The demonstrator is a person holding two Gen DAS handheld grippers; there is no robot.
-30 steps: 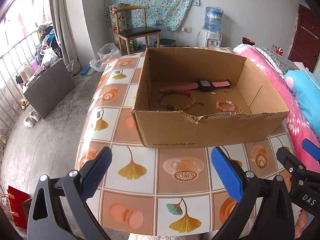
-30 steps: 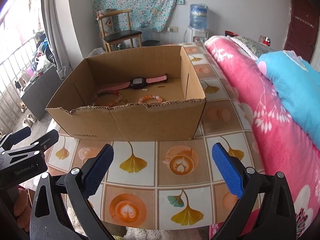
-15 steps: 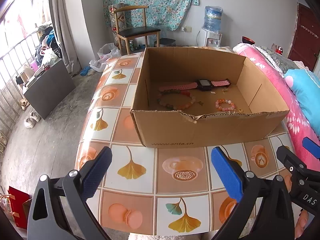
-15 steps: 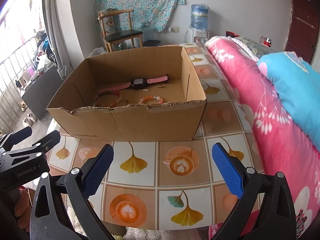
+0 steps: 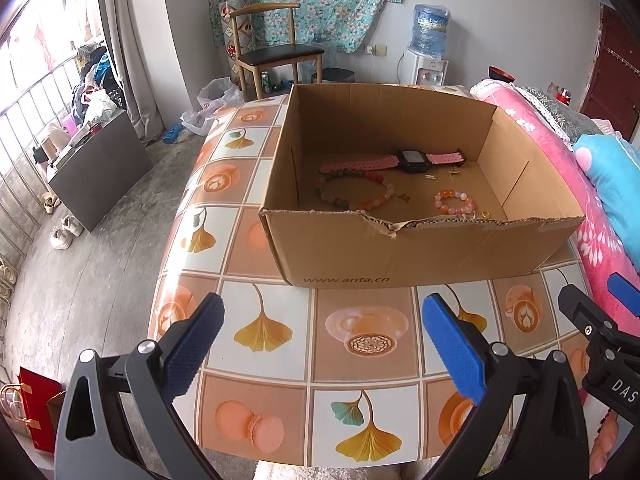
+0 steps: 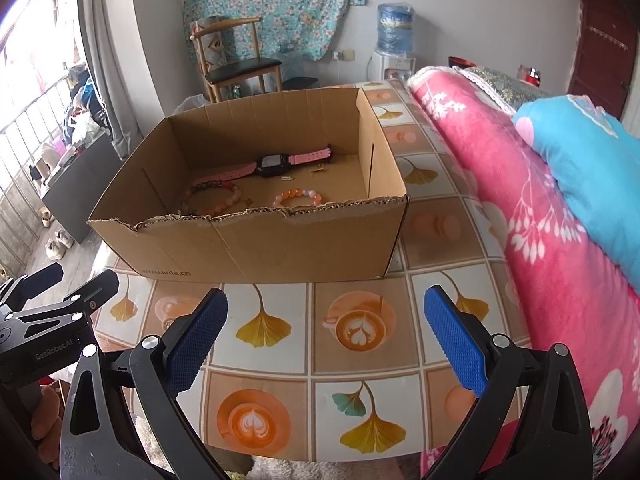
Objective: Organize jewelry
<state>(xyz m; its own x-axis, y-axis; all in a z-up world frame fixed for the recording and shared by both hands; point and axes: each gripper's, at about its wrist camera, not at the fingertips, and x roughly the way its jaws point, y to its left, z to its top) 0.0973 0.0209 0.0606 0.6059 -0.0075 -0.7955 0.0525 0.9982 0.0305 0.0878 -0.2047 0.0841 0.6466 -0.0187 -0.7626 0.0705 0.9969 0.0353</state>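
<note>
Beyond both tools [image 5: 320, 344] [image 6: 326, 328], boxed jewelry [image 5: 394, 184].

Raised both grippers slightly; cardboard box [image 5: 420, 256] dropped lower in my views. Left gripper [image 5: 320, 344] edged further into right view.

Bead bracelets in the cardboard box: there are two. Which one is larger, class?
The multicoloured bracelet with green, red and orange beads, lying toward the box's left wall just before the pink watch strap. The other, the pale pink-orange bracelet, forms a clearly smaller ring.
</note>
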